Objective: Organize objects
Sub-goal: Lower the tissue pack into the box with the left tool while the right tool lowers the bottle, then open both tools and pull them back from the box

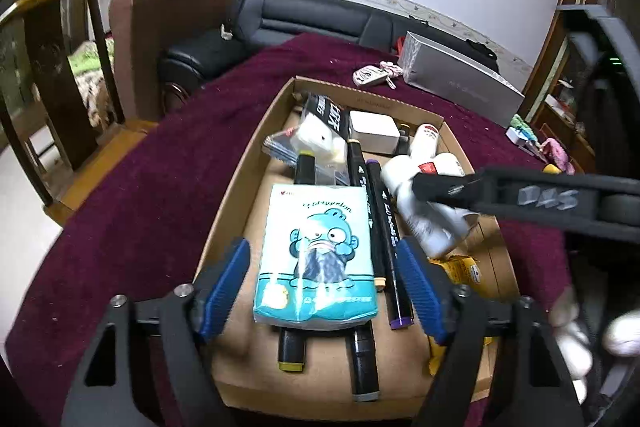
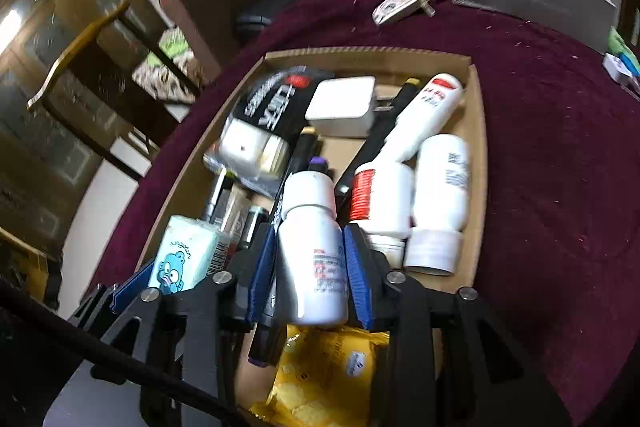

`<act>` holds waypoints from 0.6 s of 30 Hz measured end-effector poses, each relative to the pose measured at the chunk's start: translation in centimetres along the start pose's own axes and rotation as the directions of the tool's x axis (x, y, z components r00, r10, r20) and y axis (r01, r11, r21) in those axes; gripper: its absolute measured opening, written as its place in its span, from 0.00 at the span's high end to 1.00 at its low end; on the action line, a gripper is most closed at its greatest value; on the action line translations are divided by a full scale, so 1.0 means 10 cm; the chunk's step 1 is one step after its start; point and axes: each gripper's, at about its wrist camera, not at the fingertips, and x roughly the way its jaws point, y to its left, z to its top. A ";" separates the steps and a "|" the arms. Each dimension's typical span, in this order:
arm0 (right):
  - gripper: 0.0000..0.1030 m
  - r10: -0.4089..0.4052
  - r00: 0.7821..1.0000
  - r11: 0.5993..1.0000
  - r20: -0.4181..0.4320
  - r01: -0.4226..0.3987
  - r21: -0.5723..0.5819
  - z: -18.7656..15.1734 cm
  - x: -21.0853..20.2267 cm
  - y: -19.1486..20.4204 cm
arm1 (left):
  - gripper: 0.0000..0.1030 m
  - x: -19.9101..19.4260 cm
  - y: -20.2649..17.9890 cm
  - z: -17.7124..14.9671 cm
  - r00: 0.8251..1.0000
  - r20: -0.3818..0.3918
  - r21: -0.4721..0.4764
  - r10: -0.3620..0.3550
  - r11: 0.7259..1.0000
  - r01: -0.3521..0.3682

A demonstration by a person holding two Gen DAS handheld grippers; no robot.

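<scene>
An open cardboard box (image 1: 236, 195) (image 2: 478, 167) on a burgundy cloth holds the objects. My left gripper (image 1: 324, 285) is open around a light-blue tissue pack (image 1: 320, 251) (image 2: 184, 255), which lies on black markers (image 1: 394, 247); a gap shows on each side of the pack. My right gripper (image 2: 310, 271) is shut on a small white bottle (image 2: 312, 259) (image 1: 428, 227), its blue pads against both sides. The bottle hangs over a yellow packet (image 2: 324, 375), beside two more white bottles (image 2: 440, 183). From the right of the left wrist view, the right gripper's black finger (image 1: 440, 187) reaches in.
A white charger (image 2: 344, 107), a black packet (image 2: 276, 99) and a further white bottle (image 2: 428, 107) fill the box's far end. A silver box (image 1: 460, 75) and a key bunch (image 1: 372, 75) lie on the cloth beyond. A wooden chair (image 1: 60, 27) and a dark sofa (image 1: 312, 15) stand past the table's edge.
</scene>
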 end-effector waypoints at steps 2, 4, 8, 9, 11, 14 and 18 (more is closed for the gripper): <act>0.52 0.000 0.999 1.000 0.054 -0.001 0.021 -0.03 -0.19 -0.06 | 0.30 -0.06 -0.03 0.01 0.999 0.022 -0.005 0.026 1.000 -0.025; 0.51 -0.001 0.994 1.000 0.107 -0.001 0.024 -0.08 -0.39 -0.10 | 0.30 -0.15 -0.08 0.02 0.996 0.063 -0.010 0.058 0.998 -0.057; 0.45 -0.021 0.984 1.000 0.174 0.020 0.007 -0.19 -0.67 -0.12 | 0.24 -0.38 -0.17 0.06 0.984 0.145 -0.022 0.106 0.994 -0.104; 0.44 -0.026 0.981 1.000 0.191 0.025 0.006 -0.24 -0.74 -0.14 | 0.21 -0.46 -0.19 0.07 0.980 0.170 -0.031 0.099 0.995 -0.096; 0.43 -0.039 0.976 0.999 0.213 0.040 -0.002 -0.31 -0.82 -0.17 | 0.02 -0.60 -0.22 0.09 0.975 0.208 -0.050 0.081 0.996 -0.072; 0.43 -0.074 0.967 0.996 0.245 0.085 -0.033 -0.44 -0.92 -0.18 | 0.01 -0.77 -0.30 0.11 0.963 0.224 -0.080 0.151 0.987 -0.137; 0.43 -0.104 0.953 0.989 0.284 0.129 -0.069 -0.64 -1.07 -0.18 | 0.01 -0.88 -0.41 0.10 0.958 0.219 -0.076 0.183 0.982 -0.170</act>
